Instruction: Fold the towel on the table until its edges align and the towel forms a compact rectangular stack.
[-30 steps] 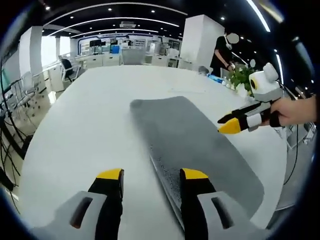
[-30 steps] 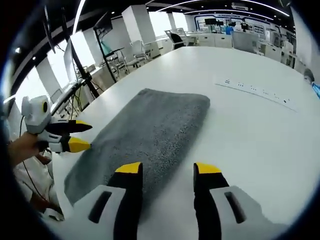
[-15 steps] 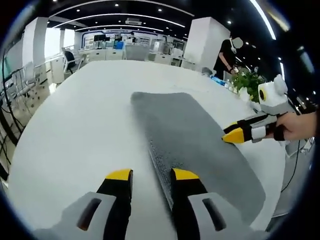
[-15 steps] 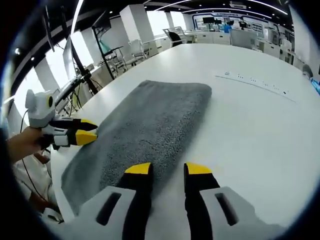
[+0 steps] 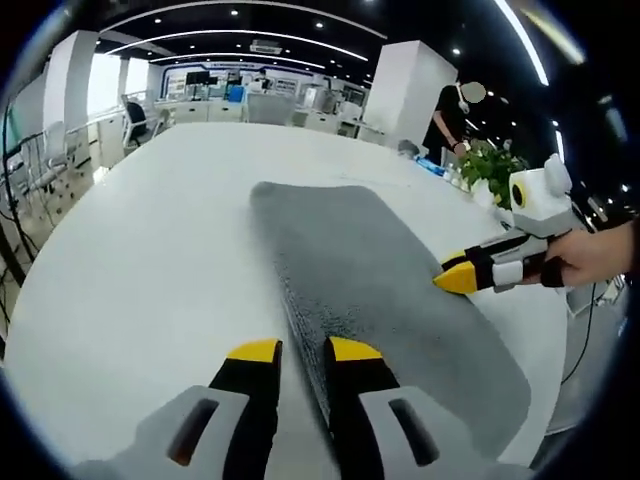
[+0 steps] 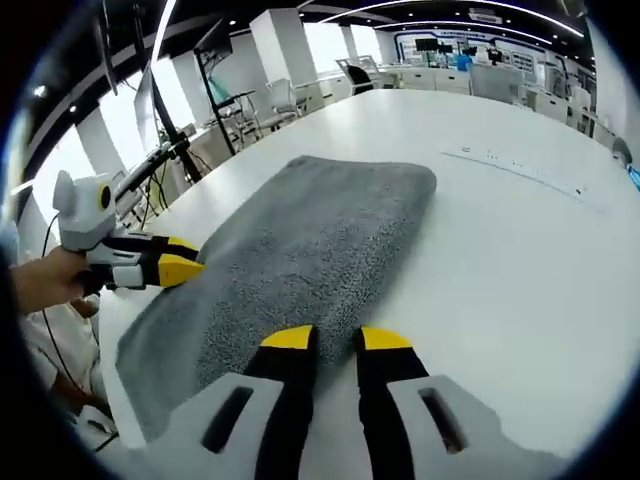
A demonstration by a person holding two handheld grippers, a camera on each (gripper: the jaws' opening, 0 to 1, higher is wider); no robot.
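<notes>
Left gripper view: grey towel (image 5: 370, 290) lies flat on the white table (image 5: 130, 260) as a long strip, already folded lengthwise, doubled edge visible along its near long side. It runs from the near table edge toward the table middle, far short end squared off. Left gripper (image 5: 304, 350) sits low at that doubled long edge; yellow-tipped jaws nearly together with a narrow gap, towel edge right at the gap. Can't tell if fabric is actually pinched. Right gripper (image 5: 462, 276) comes in from the right, held by a hand (image 5: 590, 255), its tips over the opposite long edge of the towel; jaws look pressed together, contact with the cloth unclear. Beyond the table's far right edge: a potted plant (image 5: 492, 160), a white pillar (image 5: 415, 90), a person (image 5: 445, 115) standing. Chairs (image 5: 135, 128) off the far left side.

Right gripper view: same towel (image 6: 300, 250) runs away from the camera toward the table (image 6: 510, 250) middle. Right gripper (image 6: 335, 340) is at the towel's near long edge, jaws almost closed, thin gap, edge of cloth at the tips; grip not confirmable. Left gripper (image 6: 175, 268) enters from the left, held by a hand (image 6: 45, 280), tips at the far long edge near the table edge; jaws together. A power strip (image 6: 520, 172) lies flat on the table well beyond the towel, toward the far right. Chairs (image 6: 275, 100) and desks past the far table edge.
</notes>
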